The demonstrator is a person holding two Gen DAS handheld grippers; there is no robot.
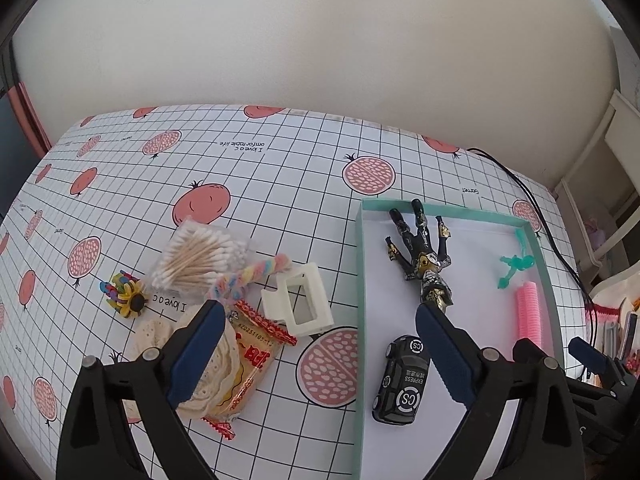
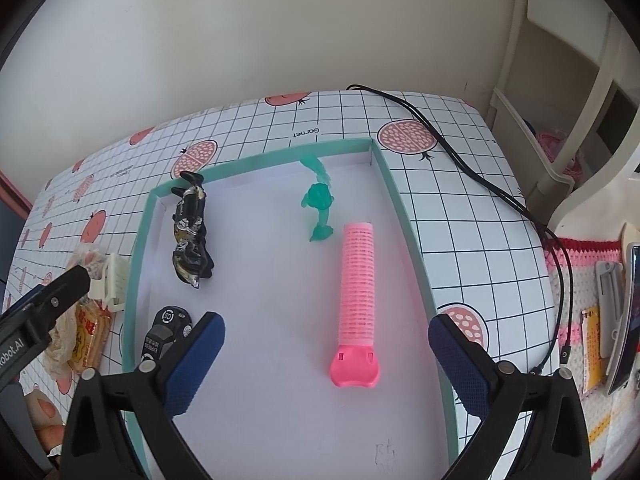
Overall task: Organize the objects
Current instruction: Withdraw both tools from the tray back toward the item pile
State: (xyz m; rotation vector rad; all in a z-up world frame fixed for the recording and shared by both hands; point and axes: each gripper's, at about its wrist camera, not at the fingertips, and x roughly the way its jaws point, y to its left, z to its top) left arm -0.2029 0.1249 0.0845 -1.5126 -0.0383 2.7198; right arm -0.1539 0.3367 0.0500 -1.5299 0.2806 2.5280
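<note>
Both tongs hang spread and empty — left tongs (image 1: 320,344) should drop squarely over the hair claw (image 1: 298,300), pinching its body before lifting toward the tray (image 1: 360,280).

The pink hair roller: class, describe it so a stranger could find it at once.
Find the shallow box with the teal rim on the checked tablecloth. Inside, near its right wall, lies the hair roller, beside a small green figure. It is the only pink, ridged cylinder there.

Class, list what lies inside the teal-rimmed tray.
Inside the tray: black figure, green figure, pink roller, toy car. The near end is hidden by grippers.
</note>
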